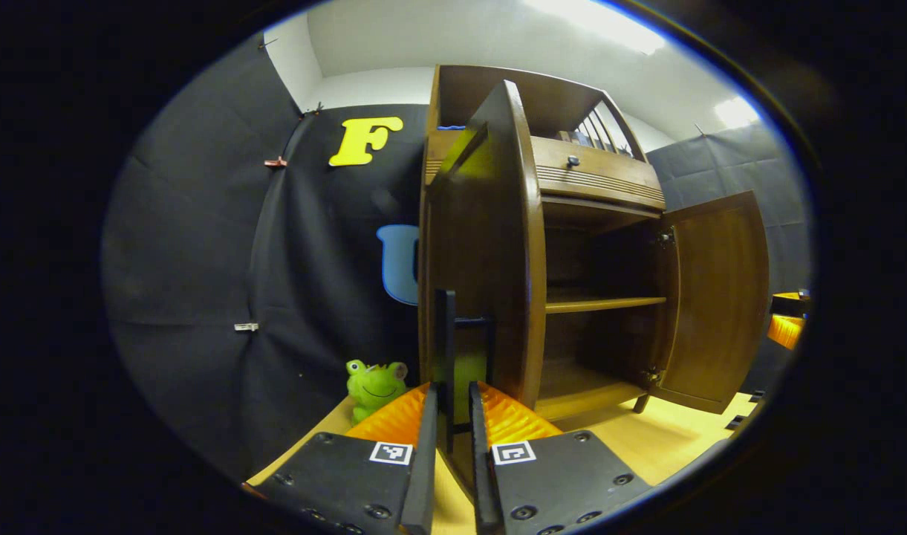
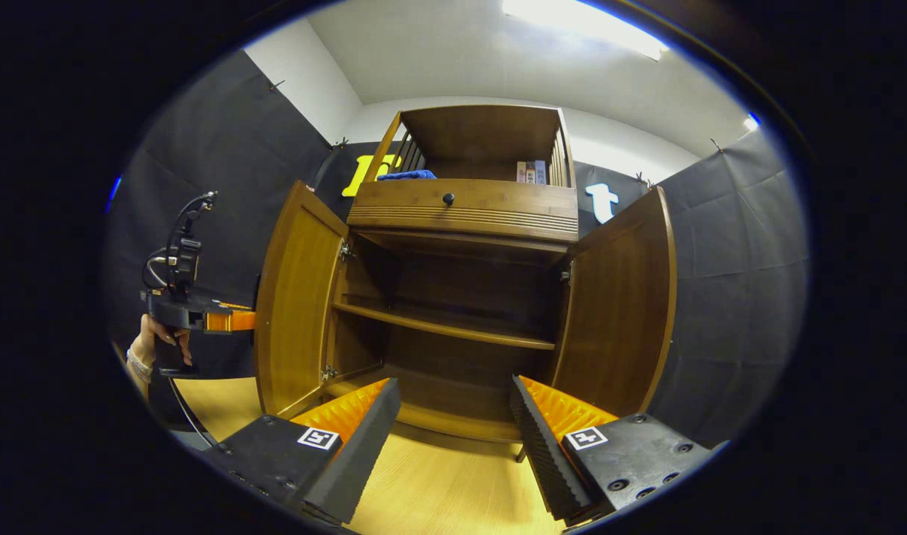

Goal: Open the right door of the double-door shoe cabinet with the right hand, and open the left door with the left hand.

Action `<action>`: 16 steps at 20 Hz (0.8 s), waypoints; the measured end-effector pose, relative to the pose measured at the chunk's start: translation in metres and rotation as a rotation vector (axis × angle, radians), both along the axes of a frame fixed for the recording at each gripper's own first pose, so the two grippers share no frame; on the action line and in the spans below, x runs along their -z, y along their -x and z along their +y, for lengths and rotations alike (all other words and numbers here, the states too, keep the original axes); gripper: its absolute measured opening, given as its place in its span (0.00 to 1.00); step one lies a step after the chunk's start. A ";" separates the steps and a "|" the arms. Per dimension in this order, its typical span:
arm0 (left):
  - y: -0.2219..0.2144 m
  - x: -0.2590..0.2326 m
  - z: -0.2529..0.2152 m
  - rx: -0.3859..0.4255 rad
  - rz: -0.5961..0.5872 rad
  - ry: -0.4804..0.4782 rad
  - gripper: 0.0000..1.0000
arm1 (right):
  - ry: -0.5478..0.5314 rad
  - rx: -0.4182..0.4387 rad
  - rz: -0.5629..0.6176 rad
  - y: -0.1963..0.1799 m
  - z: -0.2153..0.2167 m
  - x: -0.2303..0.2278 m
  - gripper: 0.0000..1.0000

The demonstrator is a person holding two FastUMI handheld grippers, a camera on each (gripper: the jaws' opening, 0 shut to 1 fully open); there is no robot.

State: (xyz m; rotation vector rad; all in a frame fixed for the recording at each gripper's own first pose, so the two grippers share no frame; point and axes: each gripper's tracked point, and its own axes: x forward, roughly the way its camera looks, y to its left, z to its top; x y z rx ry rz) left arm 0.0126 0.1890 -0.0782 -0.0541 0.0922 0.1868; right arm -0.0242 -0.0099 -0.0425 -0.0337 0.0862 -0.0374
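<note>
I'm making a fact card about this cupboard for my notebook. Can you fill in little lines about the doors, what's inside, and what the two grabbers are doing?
cabinet: wooden, on a light wood floor
left door: open
right door: open
shelves: bare, as far as can be seen
drawer: shut, dark knob
top shelf: blue cloth, books
left hand-held gripper: nearly shut around the left door's dark handle; pressing on it cannot be told
right hand-held gripper: open, holds nothing, in front of the cabinet
toy: green frog left of the cabinet

green frog toy (image 1: 374, 386), blue cloth (image 2: 406, 175), books (image 2: 531, 172)
</note>
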 end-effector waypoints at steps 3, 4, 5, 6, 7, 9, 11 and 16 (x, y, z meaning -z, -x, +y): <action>0.012 -0.003 0.020 -0.061 -0.022 -0.002 0.21 | -0.003 -0.001 -0.001 -0.001 0.003 -0.001 0.94; 0.017 -0.004 0.024 -0.072 -0.025 0.005 0.21 | -0.003 0.001 0.004 -0.002 0.003 0.000 0.94; 0.022 -0.004 0.028 -0.083 -0.030 0.012 0.21 | -0.006 -0.001 0.010 -0.001 0.005 0.002 0.94; 0.025 -0.006 0.030 -0.081 -0.035 0.022 0.21 | -0.010 -0.005 0.013 -0.002 0.007 0.003 0.94; 0.028 -0.006 0.026 -0.067 -0.038 0.035 0.21 | -0.014 -0.009 0.015 -0.001 0.009 0.004 0.94; 0.036 -0.006 0.021 -0.049 -0.028 0.041 0.25 | -0.020 -0.013 0.017 -0.003 0.012 0.004 0.94; 0.044 -0.011 0.014 -0.047 -0.025 0.028 0.29 | -0.029 -0.020 0.023 -0.005 0.015 0.007 0.95; 0.048 -0.037 -0.045 0.110 -0.082 0.018 0.64 | -0.055 -0.036 0.036 -0.009 0.020 0.011 0.95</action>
